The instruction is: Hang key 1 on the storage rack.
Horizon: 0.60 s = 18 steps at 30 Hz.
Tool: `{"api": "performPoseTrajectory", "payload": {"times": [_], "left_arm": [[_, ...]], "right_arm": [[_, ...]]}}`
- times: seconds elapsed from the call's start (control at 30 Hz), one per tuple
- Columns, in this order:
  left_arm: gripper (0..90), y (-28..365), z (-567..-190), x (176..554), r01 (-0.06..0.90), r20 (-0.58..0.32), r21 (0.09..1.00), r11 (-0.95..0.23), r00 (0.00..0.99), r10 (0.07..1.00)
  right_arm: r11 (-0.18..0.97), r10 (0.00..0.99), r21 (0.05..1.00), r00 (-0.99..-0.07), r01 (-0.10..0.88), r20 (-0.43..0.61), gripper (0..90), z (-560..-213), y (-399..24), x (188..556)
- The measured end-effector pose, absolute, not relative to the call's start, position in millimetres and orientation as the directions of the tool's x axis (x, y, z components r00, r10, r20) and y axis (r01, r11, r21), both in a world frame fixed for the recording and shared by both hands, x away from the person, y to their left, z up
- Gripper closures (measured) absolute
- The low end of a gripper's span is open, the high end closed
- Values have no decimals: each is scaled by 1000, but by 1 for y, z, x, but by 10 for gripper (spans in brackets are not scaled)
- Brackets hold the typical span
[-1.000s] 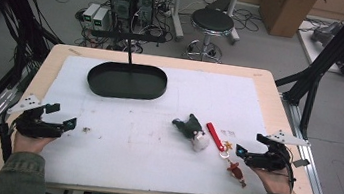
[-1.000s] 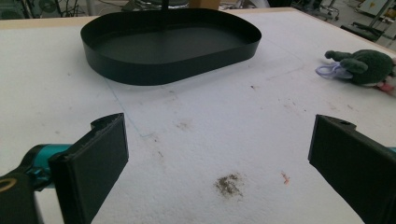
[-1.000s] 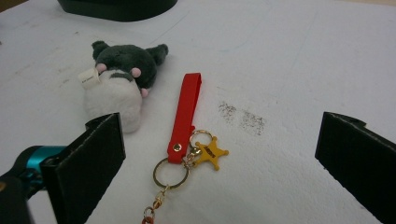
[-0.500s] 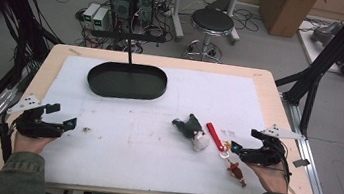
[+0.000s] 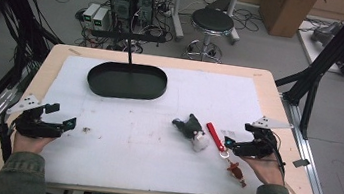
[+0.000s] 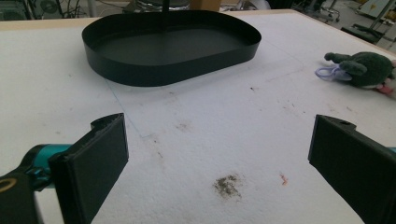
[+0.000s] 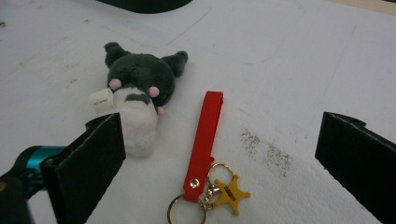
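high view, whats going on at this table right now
A person holds a gripper in each hand over a white-covered table. The right gripper is open and close to a red key strap with a yellow star charm, beside a small plush toy. The left gripper is open, holding nothing. A black tray sits empty farther back.

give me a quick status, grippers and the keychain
Right gripper open, jaws either side of the red strap keychain, not touching. Left gripper open, holding nothing. Keychain flat on the mat, plush toy close beside it. Nothing blocking the grab.
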<state>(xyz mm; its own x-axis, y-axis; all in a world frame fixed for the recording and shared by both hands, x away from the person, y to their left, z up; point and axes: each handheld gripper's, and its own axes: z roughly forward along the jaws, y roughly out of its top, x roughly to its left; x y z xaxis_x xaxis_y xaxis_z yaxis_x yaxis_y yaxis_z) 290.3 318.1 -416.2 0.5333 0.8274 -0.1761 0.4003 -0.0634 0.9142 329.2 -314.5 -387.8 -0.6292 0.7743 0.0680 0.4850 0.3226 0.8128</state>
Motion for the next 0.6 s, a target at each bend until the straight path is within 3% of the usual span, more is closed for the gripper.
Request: {"api": "performPoseTrajectory", "payload": {"times": [0.6], "left_arm": [[54,317,-417,291,399,-191,916,-47,535,823]], "right_arm": [[387,780,727,-622,567,70,6,-383,-291,369]]}}
